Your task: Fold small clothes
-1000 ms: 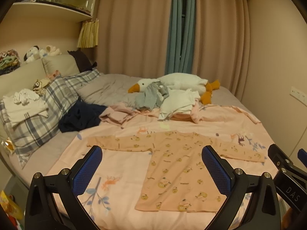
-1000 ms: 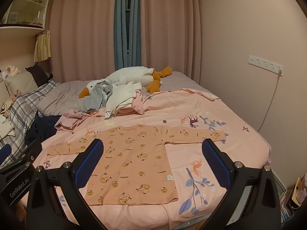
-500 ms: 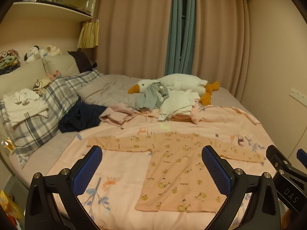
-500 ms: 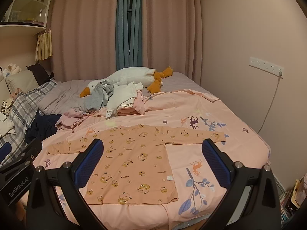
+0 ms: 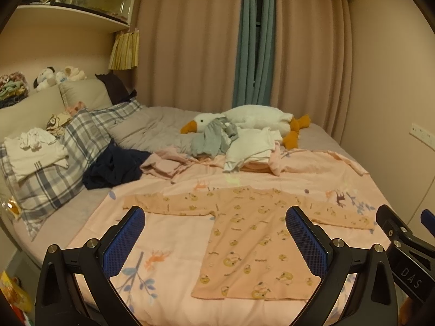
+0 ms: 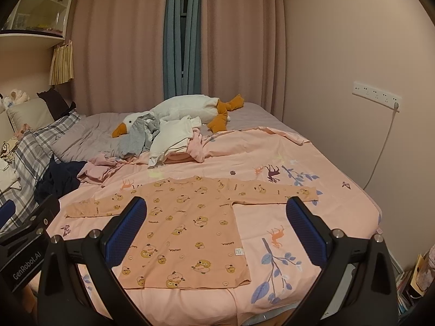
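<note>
Shirt (image 5: 244, 233) flat on bed (image 5: 174, 247); left gripper (image 5: 214, 241) spread above

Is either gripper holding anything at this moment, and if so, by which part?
Nothing is held. The left gripper and right gripper are both open above the bed, clear of the orange printed top, which lies spread flat.

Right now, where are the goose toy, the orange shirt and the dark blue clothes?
goose toy (image 6: 130, 121): right wrist view, on its white head.
orange shirt (image 6: 190, 225): right wrist view, middle of its body.
dark blue clothes (image 5: 114, 165): left wrist view, middle of the heap.
</note>
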### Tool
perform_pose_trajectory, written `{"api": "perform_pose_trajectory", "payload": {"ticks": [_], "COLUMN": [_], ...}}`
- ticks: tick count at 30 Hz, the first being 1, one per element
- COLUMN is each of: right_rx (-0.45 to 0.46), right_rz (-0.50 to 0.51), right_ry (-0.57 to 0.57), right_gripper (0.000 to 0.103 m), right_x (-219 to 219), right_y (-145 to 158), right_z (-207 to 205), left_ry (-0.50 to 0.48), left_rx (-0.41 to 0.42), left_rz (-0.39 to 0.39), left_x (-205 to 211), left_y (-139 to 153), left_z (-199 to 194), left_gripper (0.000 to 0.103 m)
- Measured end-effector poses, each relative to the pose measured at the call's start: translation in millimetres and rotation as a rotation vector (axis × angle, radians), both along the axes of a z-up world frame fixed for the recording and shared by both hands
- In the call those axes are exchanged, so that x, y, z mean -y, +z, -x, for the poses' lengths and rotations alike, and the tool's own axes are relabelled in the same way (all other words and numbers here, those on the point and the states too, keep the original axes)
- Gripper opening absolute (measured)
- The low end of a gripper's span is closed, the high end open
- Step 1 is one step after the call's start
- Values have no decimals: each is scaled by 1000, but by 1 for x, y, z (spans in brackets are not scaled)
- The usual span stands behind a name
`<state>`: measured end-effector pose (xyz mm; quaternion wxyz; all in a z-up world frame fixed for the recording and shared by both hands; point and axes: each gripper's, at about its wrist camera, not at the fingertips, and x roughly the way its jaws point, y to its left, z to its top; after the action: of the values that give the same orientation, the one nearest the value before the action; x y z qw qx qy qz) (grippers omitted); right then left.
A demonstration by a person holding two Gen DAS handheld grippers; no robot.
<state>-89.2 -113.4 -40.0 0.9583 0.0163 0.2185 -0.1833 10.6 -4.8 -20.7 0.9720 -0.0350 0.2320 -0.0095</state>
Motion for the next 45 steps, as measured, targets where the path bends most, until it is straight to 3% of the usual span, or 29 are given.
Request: {"api": "perform_pose_trajectory", "payload": {"ticks": [13, 22, 28, 31, 33, 37, 39, 41, 45], "right_rx": [-8, -40, -61, -71, -82, -139, -184, -258, -321], "right_rz": [-3, -29, -90, -150, -176, -260, -291, -325, -442], "right_ry": [11, 20, 33, 46, 37, -49, -89, -135, -218], "right_gripper": [103, 103, 103, 103, 103, 102, 101, 95, 76], "right_x": [1, 13, 53, 101, 135, 233, 274, 320, 388], "right_y": [-4, -18, -35, -45, -53, -88, -110, -140, -179], "right_z": [-5, -31, -75, -112, -136, -194, -211, -223, -216], "left_ry": [-10, -12, -67, -142, -169, -160, -143, -161, -178], "left_rx": [-14, -43, -47, -53, -116, -321, -422, -536, -719], "left_rz": [-1, 8, 53, 138, 209, 230, 226, 257, 276], "left_x": [3, 6, 5, -3, -12, -18, -19, -15, -2], "left_y": [-2, -17, -32, -50, -78, -150, -188, -227, -279], "left_z": [-5, -33, -91, -142, -183, -246, -268, -285, -301], "left_gripper": [102, 102, 102, 102, 102, 102, 97, 76, 60]}}
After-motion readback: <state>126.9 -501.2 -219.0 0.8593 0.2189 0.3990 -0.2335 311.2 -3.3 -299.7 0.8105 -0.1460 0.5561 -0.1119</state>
